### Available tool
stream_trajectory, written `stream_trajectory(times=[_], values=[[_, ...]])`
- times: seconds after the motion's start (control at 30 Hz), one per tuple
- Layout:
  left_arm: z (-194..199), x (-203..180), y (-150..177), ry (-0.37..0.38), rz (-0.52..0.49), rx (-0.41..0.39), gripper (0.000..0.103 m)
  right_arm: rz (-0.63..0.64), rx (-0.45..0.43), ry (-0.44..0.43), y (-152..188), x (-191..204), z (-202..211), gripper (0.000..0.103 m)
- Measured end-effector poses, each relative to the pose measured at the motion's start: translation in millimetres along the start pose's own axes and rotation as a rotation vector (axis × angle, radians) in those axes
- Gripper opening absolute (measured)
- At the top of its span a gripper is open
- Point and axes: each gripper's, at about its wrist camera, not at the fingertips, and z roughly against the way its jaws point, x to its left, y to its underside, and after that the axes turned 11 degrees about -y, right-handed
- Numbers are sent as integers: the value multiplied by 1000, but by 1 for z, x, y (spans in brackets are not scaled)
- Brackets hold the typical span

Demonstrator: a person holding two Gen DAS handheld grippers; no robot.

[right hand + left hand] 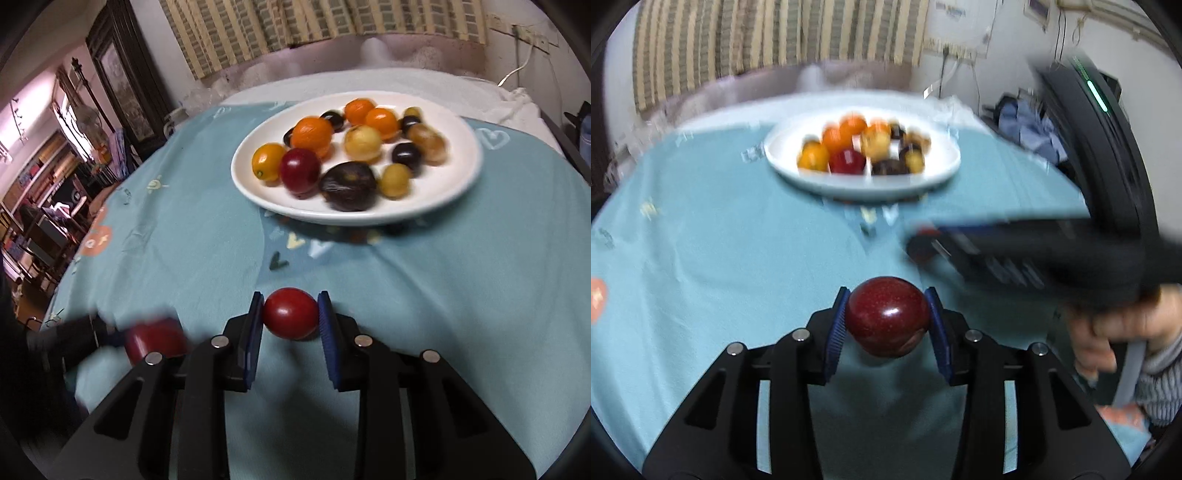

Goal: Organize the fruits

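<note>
While the white plate (469, 184) near the table's far edge already holds about a dozen fruits, two remain: left gripper (886, 321) clamps a dark red plum (886, 315), right gripper (290, 314) clamps a red fruit (290, 313), both above the near cloth.

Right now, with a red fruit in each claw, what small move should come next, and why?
Probably carry the left claw forward toward the white plate. It is shut on a dark red plum, the right claw on a smaller red fruit, both short of the plate, where the other fruits already lie.
</note>
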Motion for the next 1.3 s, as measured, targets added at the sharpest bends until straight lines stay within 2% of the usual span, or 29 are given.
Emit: stream_trajectory(times=[0.13, 0.23, 0.3, 0.47, 0.6, 0.7, 0.73, 0.77, 0.8, 0.87, 0.97, 1.07, 1.13, 1.17, 1.2, 1.3], values=[[3, 16, -55, -52, 28, -59, 42, -2, -180, 33, -31, -5, 63, 30], [-9, 22, -93, -104, 44, -92, 42, 6, -268, 66, -60, -5, 86, 30], [-25, 24, -112, -121, 65, -96, 42, 15, -295, 99, -76, -5, 84, 30], [-68, 28, -132, -118, 113, -64, 42, -23, -269, 130, -101, -26, 37, 30], [-95, 33, -136, -125, 118, -35, 42, -48, -202, 144, -102, -40, -4, 31], [-108, 36, -134, -110, 125, -13, 42, -68, -160, 170, -103, -53, -20, 31], [-108, 35, -131, -109, 120, -17, 46, -72, -150, 176, -102, -55, -23, 31], [-108, 34, -130, -117, 112, -21, 55, -70, -144, 179, -100, -56, -24, 34], [-106, 33, -130, -134, 103, -32, 61, -66, -142, 187, -100, -56, -24, 50], [-102, 32, -129, -149, 104, -57, 75, -63, -185, 240, -100, -55, -16, 62], [-94, 35, -127, -152, 116, -70, 82, -40, -220, 220, -98, -48, 0, 62], [-79, 36, -120, -164, 127, -84, 89, -24, -269, 247, -92, -37, 21, 63], [-64, 34, -112, -189, 120, -108, 94, 2, -302, 283, -84, -26, 35, 73], [-56, 33, -108, -212, 120, -124, 101, 21, -322, 319, -78, -19, 43, 91], [-44, 32, -102, -238, 126, -150, 101, 41, -344, 350, -72, -13, 50, 102], [-24, 34, -88, -246, 139, -170, 101, 101, -367, 395, -54, 2, 59, 102]])
